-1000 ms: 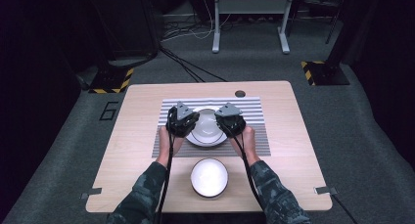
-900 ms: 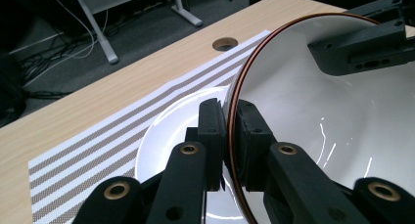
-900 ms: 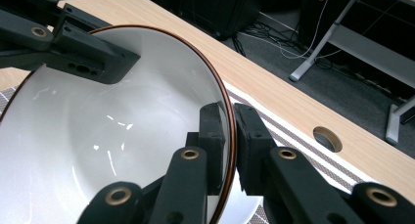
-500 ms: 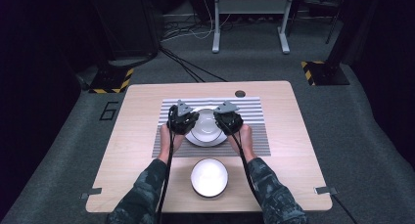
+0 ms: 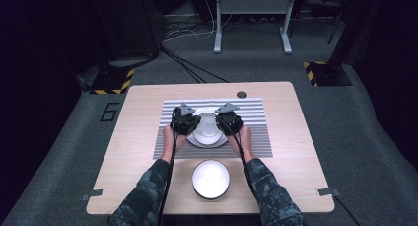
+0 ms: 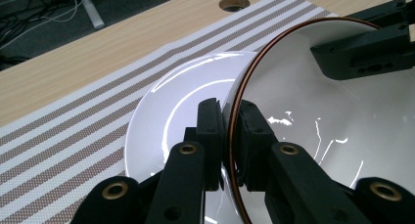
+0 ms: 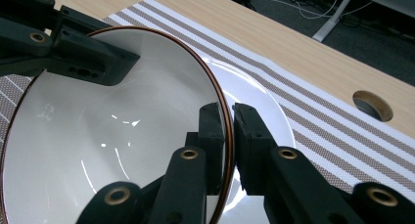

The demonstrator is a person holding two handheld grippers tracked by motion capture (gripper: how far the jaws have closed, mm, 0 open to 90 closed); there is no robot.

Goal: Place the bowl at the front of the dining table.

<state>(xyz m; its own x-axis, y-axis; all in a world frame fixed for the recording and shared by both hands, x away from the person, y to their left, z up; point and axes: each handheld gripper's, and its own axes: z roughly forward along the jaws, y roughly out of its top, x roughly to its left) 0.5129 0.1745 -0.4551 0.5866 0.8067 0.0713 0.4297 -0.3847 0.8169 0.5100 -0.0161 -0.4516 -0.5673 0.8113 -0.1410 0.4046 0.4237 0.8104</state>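
Note:
A white bowl with a thin brown rim (image 6: 318, 136) (image 7: 112, 136) (image 5: 207, 126) hangs tilted between both grippers, just above a white plate (image 6: 171, 121) (image 7: 259, 97) (image 5: 209, 142). My left gripper (image 6: 230, 109) (image 5: 190, 125) is shut on the bowl's left rim, one jaw inside and one outside. On the opposite rim my right gripper (image 7: 229, 111) (image 5: 226, 123) is shut in the same way. Each gripper view shows the other gripper across the bowl. The plate rests on a striped placemat (image 5: 256, 117) (image 6: 73, 136).
A second white bowl (image 5: 210, 179) stands near the table's front edge, between the person's forearms. The wooden table (image 5: 138, 137) has a round cable hole (image 5: 241, 94) (image 7: 372, 105) behind the placemat. Dark floor, cables and desk legs lie beyond the far edge.
Both hands have sunk a little with the bowl between them, bringing it closer to the plate. Both grips on the rim are unchanged.

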